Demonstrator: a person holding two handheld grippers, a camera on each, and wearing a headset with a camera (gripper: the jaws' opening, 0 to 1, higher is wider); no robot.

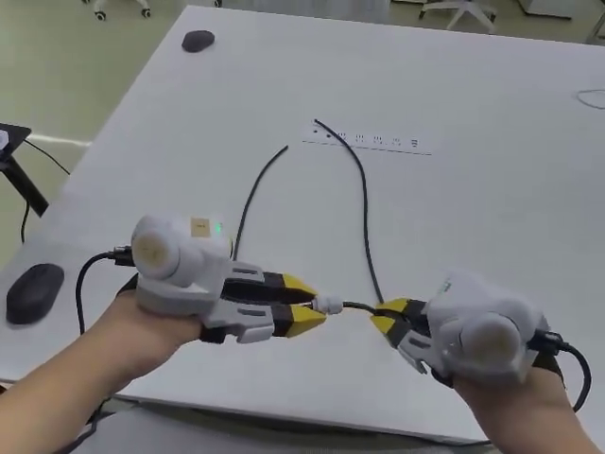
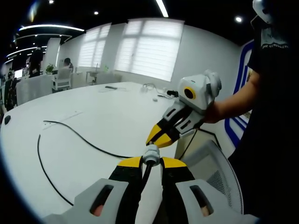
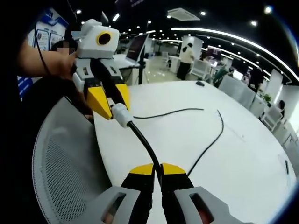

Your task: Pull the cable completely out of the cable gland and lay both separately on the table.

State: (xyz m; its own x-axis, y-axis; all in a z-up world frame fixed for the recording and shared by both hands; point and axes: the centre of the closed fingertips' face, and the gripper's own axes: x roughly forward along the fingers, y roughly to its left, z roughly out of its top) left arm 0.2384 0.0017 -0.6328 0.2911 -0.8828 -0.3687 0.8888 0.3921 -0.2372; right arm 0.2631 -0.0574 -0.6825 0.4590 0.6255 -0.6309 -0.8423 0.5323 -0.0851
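Pulling cable [image 1: 365, 203] from cable gland [image 1: 328, 305] | left gripper [image 1: 319, 310] jaws clenching gland, right gripper [image 1: 378, 320] jaws gripping cable, apparently not yet free | next: spreading grippers apart

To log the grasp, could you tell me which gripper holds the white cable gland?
The left gripper: its jaws clamp the cable gland, while the right gripper is shut on the black cable.

two tongs [image 1: 314, 312] [image 1: 383, 320], one cable [image 1: 364, 203], one white gland [image 1: 328, 305], and what look like two dark mice [image 1: 198, 41] [image 1: 35, 291].
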